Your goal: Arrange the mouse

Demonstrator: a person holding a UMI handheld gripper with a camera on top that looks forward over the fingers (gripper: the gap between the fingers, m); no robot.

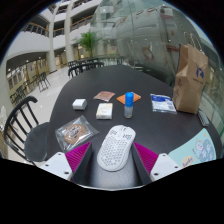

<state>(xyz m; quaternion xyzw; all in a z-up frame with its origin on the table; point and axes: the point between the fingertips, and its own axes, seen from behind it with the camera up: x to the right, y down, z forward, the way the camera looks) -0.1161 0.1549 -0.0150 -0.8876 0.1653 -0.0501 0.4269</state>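
A white mouse point(116, 148) with a honeycomb-perforated shell lies between my two fingers, its nose pointing ahead over the dark round table point(150, 122). My gripper point(113, 152) is shut on the mouse; the left pink pad point(80, 158) and the right pink pad point(147, 156) press on its sides. The back end of the mouse is hidden low between the fingers. I cannot tell whether it is lifted off the table or resting on it.
Beyond the mouse stand a small bottle with a blue cap point(128, 103), a white box point(104, 111), a smaller white box point(79, 103), a clear snack bag point(75, 128), an orange packet point(104, 96), a blue-white packet point(162, 101) and a brown paper bag point(190, 78). A black chair point(20, 120) stands left.
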